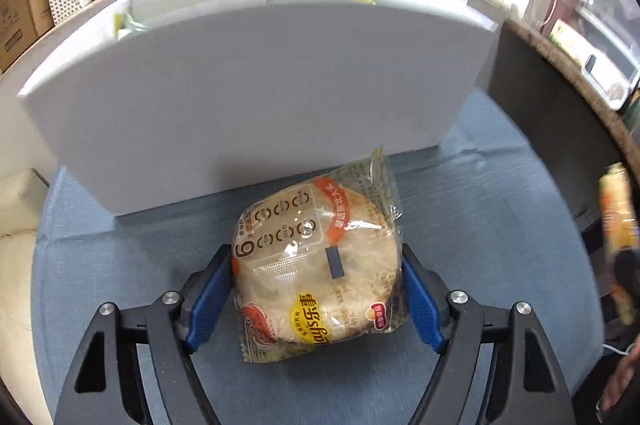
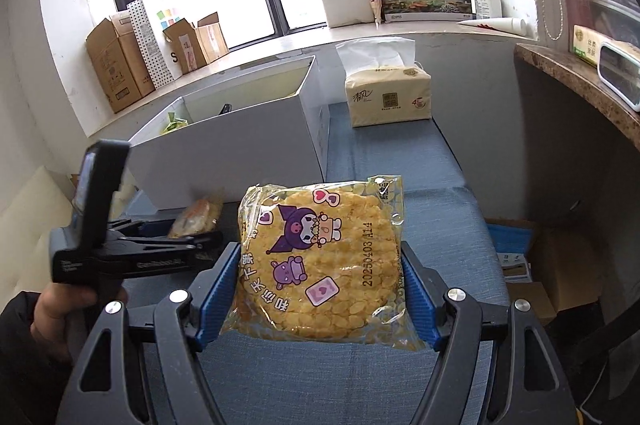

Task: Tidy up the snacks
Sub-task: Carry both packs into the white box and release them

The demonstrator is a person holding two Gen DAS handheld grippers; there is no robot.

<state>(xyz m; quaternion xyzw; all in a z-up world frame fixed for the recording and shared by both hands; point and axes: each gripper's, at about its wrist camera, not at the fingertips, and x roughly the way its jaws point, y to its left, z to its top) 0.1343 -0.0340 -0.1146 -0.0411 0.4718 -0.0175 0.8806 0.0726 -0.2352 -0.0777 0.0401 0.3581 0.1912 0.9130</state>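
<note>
Two snacks were in hand, my left hand-held gripper (image 1: 318,295) clamping the Lay's pack (image 1: 318,267) before the white box (image 1: 256,97), my right hand-held gripper (image 2: 318,295) gripping the corn cake (image 2: 320,261), seemingly lifted; next, over the wall and release.

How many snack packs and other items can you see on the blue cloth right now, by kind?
Snack packs held in a hand-held gripper: 2 (Lay's rice cake pack in the left hand-held gripper, yellow cartoon cracker pack in the right hand-held gripper)
White bins: 1 (white bin)
Tissue packs: 1 (tissue pack)
Total: 4
</note>
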